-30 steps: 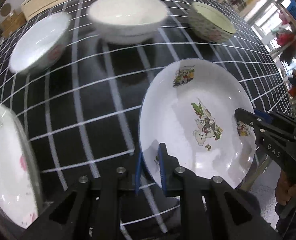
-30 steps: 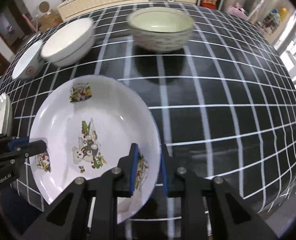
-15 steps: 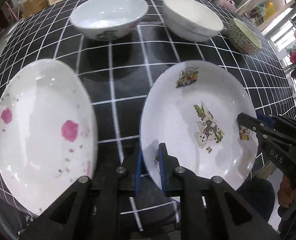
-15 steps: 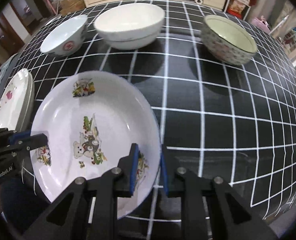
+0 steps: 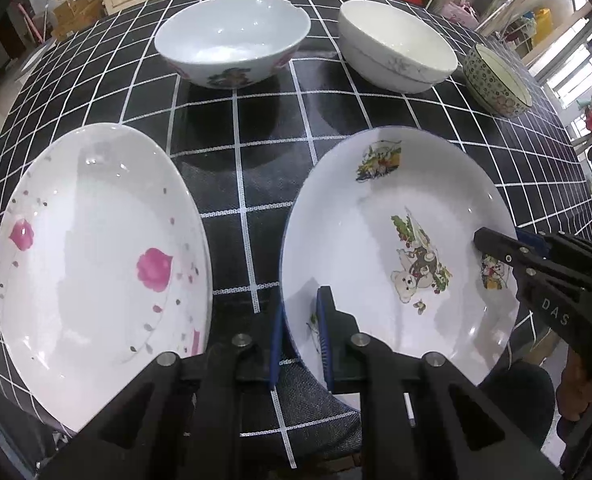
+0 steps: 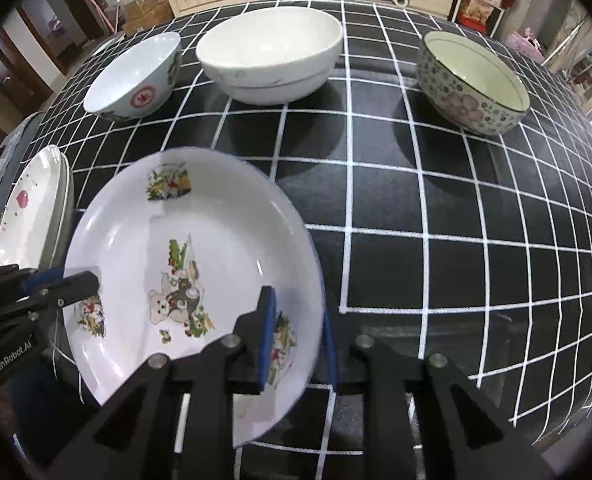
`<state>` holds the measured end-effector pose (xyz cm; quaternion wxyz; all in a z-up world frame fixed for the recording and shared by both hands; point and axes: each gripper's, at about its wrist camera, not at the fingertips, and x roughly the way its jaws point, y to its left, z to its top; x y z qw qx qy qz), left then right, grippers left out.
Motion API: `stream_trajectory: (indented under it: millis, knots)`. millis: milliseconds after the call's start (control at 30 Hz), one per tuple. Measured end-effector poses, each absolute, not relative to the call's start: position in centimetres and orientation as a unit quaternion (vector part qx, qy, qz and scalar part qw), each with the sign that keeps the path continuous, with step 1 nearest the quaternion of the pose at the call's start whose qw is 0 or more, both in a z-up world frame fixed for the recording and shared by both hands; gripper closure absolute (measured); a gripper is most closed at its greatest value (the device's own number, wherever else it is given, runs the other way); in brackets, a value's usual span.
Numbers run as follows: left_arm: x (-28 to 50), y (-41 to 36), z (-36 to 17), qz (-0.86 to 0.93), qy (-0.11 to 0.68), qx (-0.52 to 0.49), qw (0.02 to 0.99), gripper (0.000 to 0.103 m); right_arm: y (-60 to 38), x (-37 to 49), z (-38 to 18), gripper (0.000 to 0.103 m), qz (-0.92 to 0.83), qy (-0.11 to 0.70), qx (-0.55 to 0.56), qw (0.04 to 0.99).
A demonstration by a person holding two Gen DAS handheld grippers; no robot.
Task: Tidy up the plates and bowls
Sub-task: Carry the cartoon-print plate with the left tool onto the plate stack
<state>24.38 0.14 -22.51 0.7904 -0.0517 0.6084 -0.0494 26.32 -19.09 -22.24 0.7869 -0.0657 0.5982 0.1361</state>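
A glossy glazed finish with bright highlights is shown by the cartoon-bear plate (image 5: 400,208), and printed decals are carried on its smooth white surface. The same shiny glaze is seen on the pink-flower plate (image 5: 95,248) beside it. A woven cloth texture, matt black with white grid lines, is shown by the tablecloth (image 5: 251,152) under the cartoon-bear plate. Beyond that plate, the white bowl (image 6: 271,52) appears smooth and glossy, and the speckled floral bowl (image 6: 472,84) is glazed with a cream interior. The gripper fingers (image 6: 251,344) are seen as matt black plastic with blue pads and metal bolts.
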Motion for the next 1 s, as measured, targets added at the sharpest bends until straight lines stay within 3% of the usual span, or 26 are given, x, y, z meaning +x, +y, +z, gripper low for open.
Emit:
stream_trajectory:
  millis: [400, 700, 1000]
  knots:
    - [23.7, 1.2, -18.3, -0.054, 0.575, -0.055, 0.815, 0.092, -18.6, 25.6, -18.5, 0.079, 0.115, 0.586, -0.045, 0.801]
    - [21.7, 6.8, -15.3, -0.022, 0.555, -0.076, 0.828, 0.091, -13.0, 25.1, -14.8, 0.08, 0.144, 0.564, -0.057, 0.811]
    - [20.2, 13.2, -14.9, 0.028, 0.557, -0.085, 0.826, 0.091, -5.8, 24.9, -15.8, 0.081, 0.183, 0.567, -0.076, 0.799]
